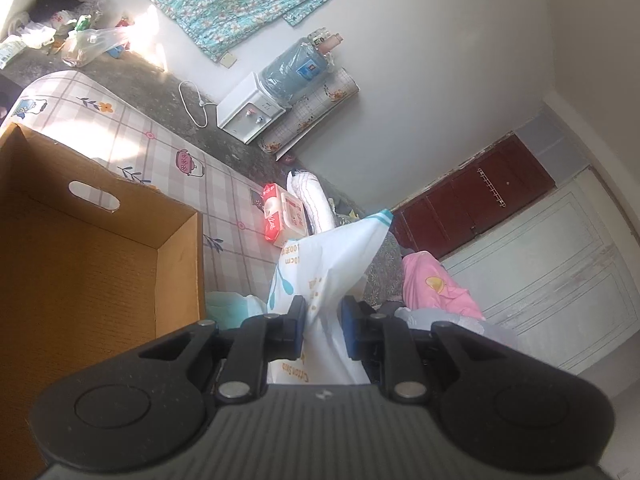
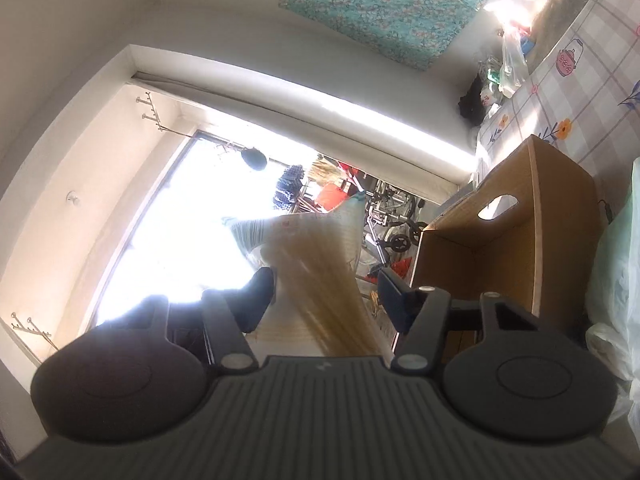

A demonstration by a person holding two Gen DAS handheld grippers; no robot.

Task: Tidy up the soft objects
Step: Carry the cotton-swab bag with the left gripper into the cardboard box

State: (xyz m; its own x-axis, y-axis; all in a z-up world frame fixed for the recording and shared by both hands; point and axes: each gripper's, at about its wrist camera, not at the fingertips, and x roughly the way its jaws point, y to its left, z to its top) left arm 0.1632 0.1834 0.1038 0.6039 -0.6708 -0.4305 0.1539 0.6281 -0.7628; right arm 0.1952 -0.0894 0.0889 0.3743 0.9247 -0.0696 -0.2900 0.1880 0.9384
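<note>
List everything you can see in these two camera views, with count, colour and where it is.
cardboard box: one, brown, open, on the checked cloth
checked cloth: one, pale with flower and teapot prints, under the box
white packet: one, white with blue and orange print, between the left gripper's pads
red tissue pack: one, red and white, on the cloth beyond the packet
water dispenser: one, white, blue bottle on top, by the wall
pink cloth: one, right of the packet
left gripper: black, shut on the packet
right gripper: black, a packet between its jaws, grip unclear
</note>
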